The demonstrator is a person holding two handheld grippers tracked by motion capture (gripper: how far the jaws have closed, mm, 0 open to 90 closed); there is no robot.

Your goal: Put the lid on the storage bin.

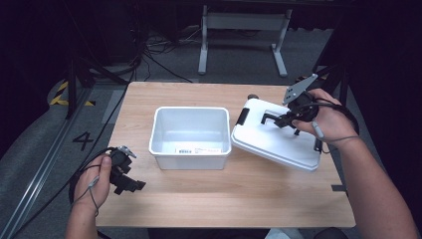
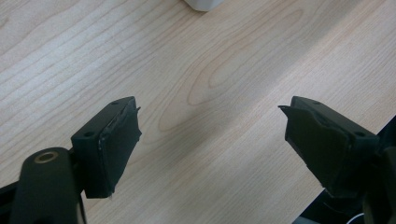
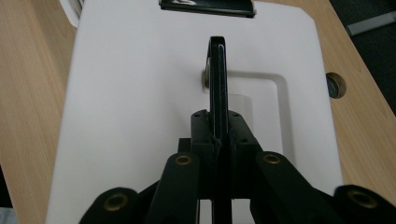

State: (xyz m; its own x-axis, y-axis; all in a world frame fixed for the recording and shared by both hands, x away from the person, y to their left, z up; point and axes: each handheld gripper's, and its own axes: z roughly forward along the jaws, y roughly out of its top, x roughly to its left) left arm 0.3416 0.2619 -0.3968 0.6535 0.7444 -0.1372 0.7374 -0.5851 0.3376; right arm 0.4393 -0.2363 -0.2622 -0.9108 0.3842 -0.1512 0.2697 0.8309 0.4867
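Note:
A white box stands open in the middle of the wooden table. Its white lid hangs tilted to the right of the box, lifted off the table. My right gripper is shut on the lid's black handle, which stands upright between the jaws in the right gripper view above the lid. A black clasp sits on the lid's far edge. My left gripper rests low over the table at the front left, open with nothing between its fingers.
A corner of the white box shows at the top of the left gripper view. A round hole is in the table beside the lid. Cables and a metal frame lie on the floor beyond the table's far edge.

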